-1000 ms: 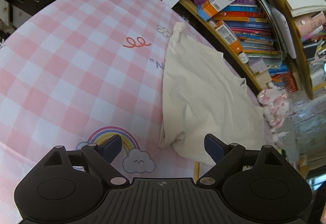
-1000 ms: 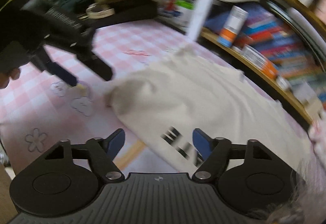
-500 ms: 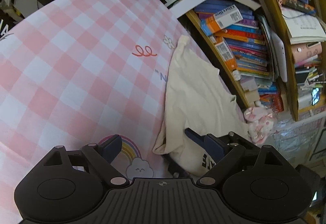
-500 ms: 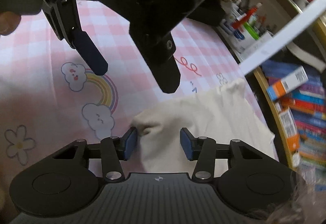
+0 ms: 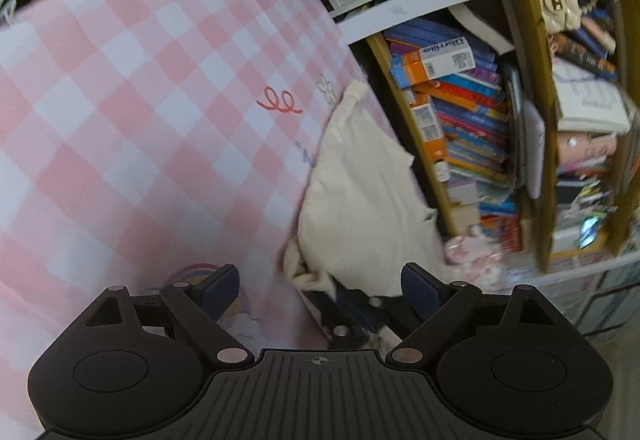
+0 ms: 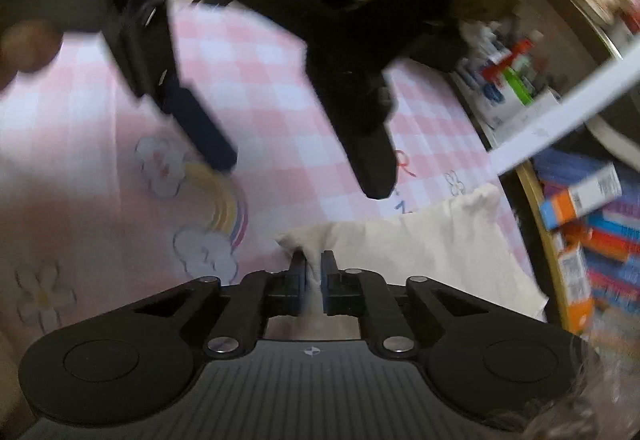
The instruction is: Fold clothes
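Note:
A cream cloth garment (image 5: 360,192) lies on a pink checked sheet (image 5: 140,100), along its right edge beside a bookshelf. My left gripper (image 5: 320,280) is open and empty, held above the garment's near corner. My right gripper (image 6: 314,268) is shut on that near corner of the garment (image 6: 420,240). The right gripper also shows in the left wrist view (image 5: 352,304), low under the left one. The left gripper shows large and blurred in the right wrist view (image 6: 304,160), just above the pinched corner.
A bookshelf (image 5: 472,128) packed with books stands right against the sheet's right side. A pink plush thing (image 5: 476,260) sits near the garment's far end. A rainbow and cloud print (image 6: 212,216) marks the sheet left of the garment.
My right gripper has closed on the garment's near corner, which was between its open fingers half a second ago. My left gripper has risen and stays open.

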Tool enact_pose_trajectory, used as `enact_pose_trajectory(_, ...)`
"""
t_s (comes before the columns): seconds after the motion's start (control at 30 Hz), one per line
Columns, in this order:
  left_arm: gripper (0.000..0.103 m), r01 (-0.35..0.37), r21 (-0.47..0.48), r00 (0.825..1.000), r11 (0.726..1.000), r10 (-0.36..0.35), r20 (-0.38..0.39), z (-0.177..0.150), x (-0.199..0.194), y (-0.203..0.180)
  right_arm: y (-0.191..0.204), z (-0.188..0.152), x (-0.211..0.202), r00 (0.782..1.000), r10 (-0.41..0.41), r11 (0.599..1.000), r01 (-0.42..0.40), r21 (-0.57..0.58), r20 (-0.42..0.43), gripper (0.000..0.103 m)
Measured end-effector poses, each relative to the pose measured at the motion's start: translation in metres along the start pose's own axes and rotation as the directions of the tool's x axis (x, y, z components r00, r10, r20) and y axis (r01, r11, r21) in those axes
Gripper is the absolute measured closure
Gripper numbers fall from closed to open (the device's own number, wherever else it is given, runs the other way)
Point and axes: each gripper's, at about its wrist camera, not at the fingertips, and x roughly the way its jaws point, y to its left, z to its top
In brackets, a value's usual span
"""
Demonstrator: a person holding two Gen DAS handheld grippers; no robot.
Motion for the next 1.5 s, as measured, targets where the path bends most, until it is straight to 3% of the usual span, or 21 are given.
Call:
enact_pose_trajectory(0.1,0.013,0.06,-0.048,0.998,0.997,-0.061,-0.03,0.003,0.015,0.0,-0.028,-0.005,-0.02,0.997,-0.001,0.974,-0.016,0.225,0.075,0.099)
enact_pose_trajectory(0.3,0.013,0.172,-0.131,0.98,0.976,-0.183,-0.074,0.008,0.055,-0.003,-0.048,-0.011,-0.038,0.992,-0.013,0.931,-0.033,0.363,0.124,0.099)
enact_pose_trajectory(0.4,0.016,0.172,-0.125,0.979,0.977,-0.184,-0.093,0.006,0.07,-0.008,-0.047,-0.014,-0.036,0.993,0.001,0.917,-0.048,0.396,0.12,0.097)
enact_pose_trajectory(0.43,0.016,0.166,-0.12,0.98,0.979,-0.178,-0.093,0.006,0.073,-0.01,-0.048,-0.017,-0.037,0.993,0.002,0.911,-0.052,0.41,0.121,0.091)
enact_pose_trajectory(0.47,0.017,0.163,-0.118,0.981,0.98,-0.174,-0.09,0.006,0.074,-0.011,-0.048,-0.019,-0.038,0.992,0.004,0.904,-0.056,0.424,0.123,0.076)
enact_pose_trajectory(0.53,0.022,0.164,-0.121,0.981,0.979,-0.175,-0.088,0.005,0.076,-0.011,-0.048,-0.027,-0.044,0.993,-0.011,0.897,-0.043,0.44,0.119,0.056)
enact_pose_trajectory(0.6,0.023,0.157,-0.12,0.982,0.98,-0.168,-0.089,0.006,0.077,-0.01,-0.049,-0.041,-0.055,0.995,-0.025,0.892,-0.022,0.452,0.097,0.055)
enact_pose_trajectory(0.67,0.026,0.149,-0.116,0.983,0.982,-0.159,-0.091,0.006,0.078,-0.009,-0.054,-0.056,-0.061,0.997,-0.035,0.876,-0.003,0.481,0.07,0.042)
enact_pose_trajectory(0.87,0.046,0.09,-0.109,0.991,0.99,-0.1,-0.088,0.005,0.079,-0.004,-0.088,-0.089,-0.069,0.998,-0.064,0.796,0.056,0.602,-0.009,0.02)
enact_pose_trajectory(1.07,0.077,0.046,-0.052,0.995,0.998,-0.051,-0.08,0.003,0.081,-0.006,-0.137,-0.083,-0.041,0.993,-0.078,0.709,0.121,0.695,-0.094,0.006)
enact_pose_trajectory(1.1,0.086,0.042,-0.039,0.996,0.998,-0.045,-0.077,0.002,0.081,-0.007,-0.145,-0.082,-0.037,0.991,-0.079,0.693,0.132,0.709,-0.108,0.005)
enact_pose_trajectory(1.2,0.095,0.027,0.013,0.998,1.0,-0.027,-0.06,-0.001,0.078,-0.012,-0.169,-0.079,-0.023,0.985,-0.08,0.644,0.167,0.747,-0.151,0.0)
enact_pose_trajectory(1.37,0.097,0.012,0.191,1.0,0.982,-0.006,-0.03,-0.008,0.069,-0.041,-0.21,-0.073,0.0,0.972,-0.076,0.558,0.226,0.799,-0.221,0.0)
enact_pose_trajectory(1.5,0.097,0.014,0.319,1.0,0.948,-0.006,-0.027,-0.014,0.068,-0.063,-0.216,-0.04,0.023,0.978,0.001,0.657,0.156,0.738,-0.207,0.0)
